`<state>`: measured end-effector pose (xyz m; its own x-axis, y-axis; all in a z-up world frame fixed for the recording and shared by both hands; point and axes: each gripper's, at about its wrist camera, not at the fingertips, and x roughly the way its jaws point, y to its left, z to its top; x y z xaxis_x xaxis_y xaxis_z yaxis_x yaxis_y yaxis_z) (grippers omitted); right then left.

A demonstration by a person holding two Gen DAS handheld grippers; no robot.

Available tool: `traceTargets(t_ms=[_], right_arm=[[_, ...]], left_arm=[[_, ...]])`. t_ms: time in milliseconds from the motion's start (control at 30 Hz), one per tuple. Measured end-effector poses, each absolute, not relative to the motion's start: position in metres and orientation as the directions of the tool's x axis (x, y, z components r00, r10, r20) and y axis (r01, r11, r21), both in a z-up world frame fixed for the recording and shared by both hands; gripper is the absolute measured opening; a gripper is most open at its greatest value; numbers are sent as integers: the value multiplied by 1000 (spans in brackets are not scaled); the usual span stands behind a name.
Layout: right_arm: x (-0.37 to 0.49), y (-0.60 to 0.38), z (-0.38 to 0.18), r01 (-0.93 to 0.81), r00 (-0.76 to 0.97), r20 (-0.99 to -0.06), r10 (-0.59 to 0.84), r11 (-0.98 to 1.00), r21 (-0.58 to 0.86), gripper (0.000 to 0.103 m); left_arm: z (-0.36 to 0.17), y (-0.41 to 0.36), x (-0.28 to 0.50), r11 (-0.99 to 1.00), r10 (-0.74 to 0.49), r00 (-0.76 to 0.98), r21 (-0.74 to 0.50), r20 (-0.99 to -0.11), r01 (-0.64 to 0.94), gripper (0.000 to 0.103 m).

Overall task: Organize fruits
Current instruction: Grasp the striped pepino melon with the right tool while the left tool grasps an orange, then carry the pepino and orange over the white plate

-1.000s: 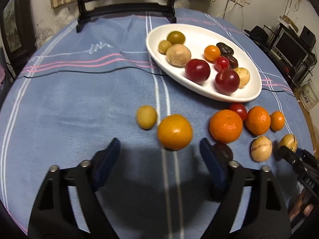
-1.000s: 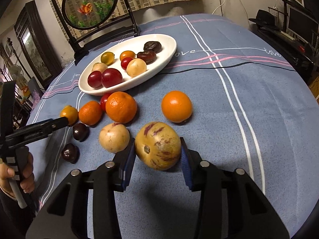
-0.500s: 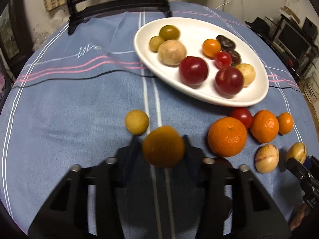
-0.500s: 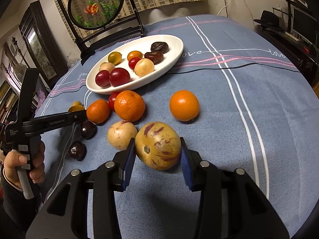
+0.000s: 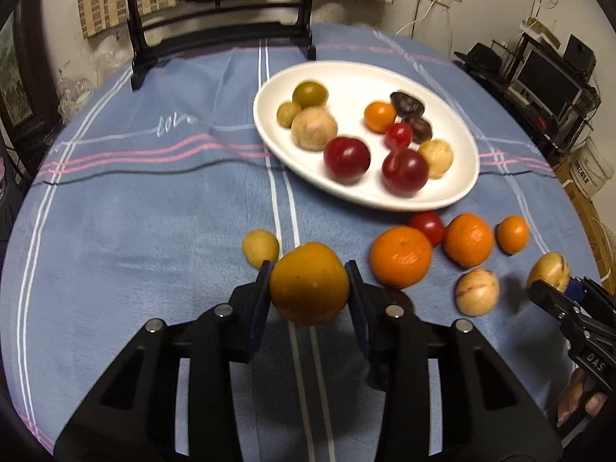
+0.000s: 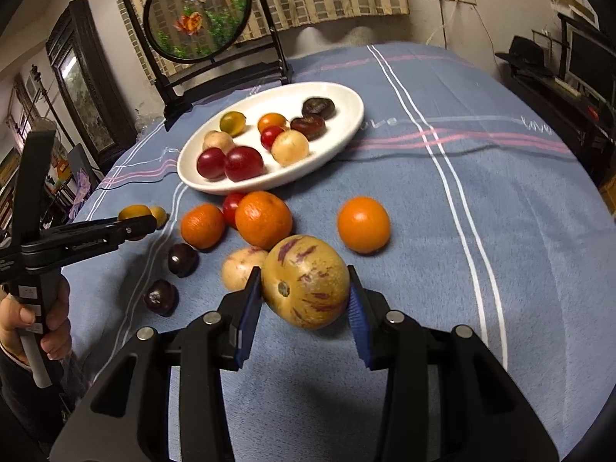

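My left gripper (image 5: 308,282) is shut on a yellow-orange citrus fruit (image 5: 310,296), held just above the blue cloth. My right gripper (image 6: 304,288) is shut on a purple-striped yellow melon (image 6: 308,300), also off the cloth. The white oval plate (image 5: 354,84) behind holds several red, yellow, orange and dark fruits. Loose on the cloth lie mandarins (image 5: 400,256) (image 5: 467,239), a red fruit (image 5: 427,225), a small yellow fruit (image 5: 261,247), a second striped melon (image 5: 476,292), an orange (image 6: 363,224) and two dark plums (image 6: 183,260).
A round painted screen on a black stand (image 6: 198,11) stands at the table's far edge behind the plate. A person's hand (image 6: 38,319) grips the left tool's handle. Shelves with electronics (image 5: 546,73) stand off to the right of the table.
The left jaws closed around the yellow-orange citrus and raised it from the cloth. The right gripper kept its hold on the striped melon and stayed about where it was.
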<state>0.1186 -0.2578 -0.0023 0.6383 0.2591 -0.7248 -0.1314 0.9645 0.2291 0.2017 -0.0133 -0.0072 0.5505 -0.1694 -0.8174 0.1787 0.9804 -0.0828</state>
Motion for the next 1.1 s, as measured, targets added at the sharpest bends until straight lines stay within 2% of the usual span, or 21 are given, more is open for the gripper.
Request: traceTargets(t_ms=[300, 567, 733, 867, 1100], right_arm=[[143, -246, 39, -210, 693, -670, 267, 963, 166, 43], [210, -226, 56, -235, 715, -637, 289, 957, 170, 43], [254, -215, 40, -209, 705, -662, 254, 967, 148, 43], [289, -211, 17, -166, 661, -717, 221, 975, 147, 42], [313, -210, -8, -138, 593, -780, 201, 979, 148, 44]], left_arm=[[37, -20, 210, 978, -159, 633, -32, -758, 207, 38], [52, -35, 273, 983, -150, 667, -40, -730, 178, 38], [40, -48, 317, 987, -119, 661, -17, -741, 159, 38], [19, -51, 347, 993, -81, 634, -8, -769, 118, 38], [-10, -55, 368, 995, -47, 605, 16, -795, 99, 39]])
